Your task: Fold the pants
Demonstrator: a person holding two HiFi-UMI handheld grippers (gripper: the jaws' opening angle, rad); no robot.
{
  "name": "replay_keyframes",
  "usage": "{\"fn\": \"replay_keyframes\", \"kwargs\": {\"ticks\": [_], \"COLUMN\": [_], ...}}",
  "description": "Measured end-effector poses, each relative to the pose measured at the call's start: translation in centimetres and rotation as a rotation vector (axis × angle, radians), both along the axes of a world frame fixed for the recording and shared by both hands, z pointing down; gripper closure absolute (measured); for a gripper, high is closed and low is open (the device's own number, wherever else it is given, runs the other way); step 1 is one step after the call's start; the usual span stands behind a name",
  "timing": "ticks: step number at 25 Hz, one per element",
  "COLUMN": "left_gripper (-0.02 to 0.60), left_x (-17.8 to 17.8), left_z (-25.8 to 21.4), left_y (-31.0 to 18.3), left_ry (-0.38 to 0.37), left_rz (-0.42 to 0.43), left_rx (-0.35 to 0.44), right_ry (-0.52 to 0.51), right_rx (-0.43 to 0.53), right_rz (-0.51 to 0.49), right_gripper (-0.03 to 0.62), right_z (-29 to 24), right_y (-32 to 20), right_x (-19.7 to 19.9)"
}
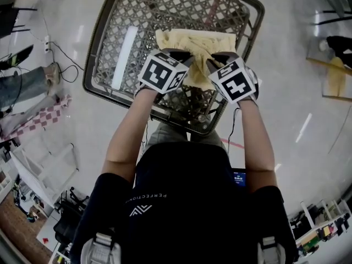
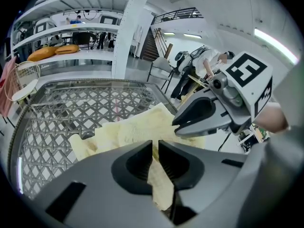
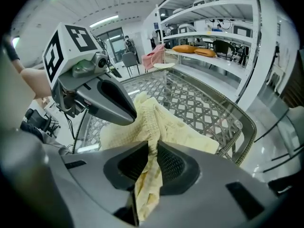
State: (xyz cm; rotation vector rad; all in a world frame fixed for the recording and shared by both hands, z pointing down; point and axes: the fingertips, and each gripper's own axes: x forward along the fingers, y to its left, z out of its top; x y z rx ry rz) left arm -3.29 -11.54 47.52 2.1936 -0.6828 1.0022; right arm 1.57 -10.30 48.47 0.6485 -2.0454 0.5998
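Pale yellow pants [image 1: 192,42] lie bunched on the near right part of a lattice-patterned table [image 1: 99,48] with a rounded rim. My left gripper [image 1: 180,58] and right gripper [image 1: 215,62] sit close together at the pants' near edge. In the left gripper view the jaws [image 2: 155,148] are shut on a fold of the yellow cloth [image 2: 135,129], which hangs down between them. In the right gripper view the jaws [image 3: 153,148] pinch another bunch of the pants [image 3: 183,129]. Each gripper shows in the other's view, close beside it.
A person's legs [image 1: 22,87] and a checkered cloth [image 1: 41,117] are on the floor to the left. White racks [image 1: 38,169] stand at the lower left. Shelving [image 3: 213,13] with orange items and a pink chair [image 3: 154,58] stand beyond the table.
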Motion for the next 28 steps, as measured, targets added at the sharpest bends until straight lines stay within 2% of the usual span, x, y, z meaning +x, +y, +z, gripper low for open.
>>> {"fn": "replay_keyframes", "kwargs": {"ticks": [5, 10, 13, 20, 25, 28], "left_gripper": [0.537, 0.537, 0.537, 0.537, 0.537, 0.541], "left_x": [-0.2, -0.3, -0.4, -0.9, -0.8, -0.8], "left_z": [0.4, 0.0, 0.1, 2.1, 3.9, 3.5], "left_y": [0.1, -0.6, -1.1, -2.8, -2.8, -3.2], "left_ry": [-0.015, -0.005, -0.008, -0.064, -0.074, -0.075], "left_rz": [0.009, -0.012, -0.018, -0.015, -0.010, -0.018], "left_rx": [-0.002, 0.028, 0.038, 0.065, 0.037, 0.064], "right_ry": [0.031, 0.093, 0.134, 0.133, 0.121, 0.125], "right_rx": [0.053, 0.183, 0.233, 0.182, 0.155, 0.137], "right_rz": [-0.034, -0.115, -0.126, -0.031, 0.033, 0.037], "right_gripper": [0.526, 0.528, 0.528, 0.526, 0.526, 0.526], "right_z": [-0.7, -2.6, -2.8, 0.5, 2.4, 2.8], "right_y": [-0.4, -1.9, -3.1, -4.7, -5.0, -5.1], "right_x": [0.2, 0.6, 1.5, 3.7, 4.1, 4.2]}}
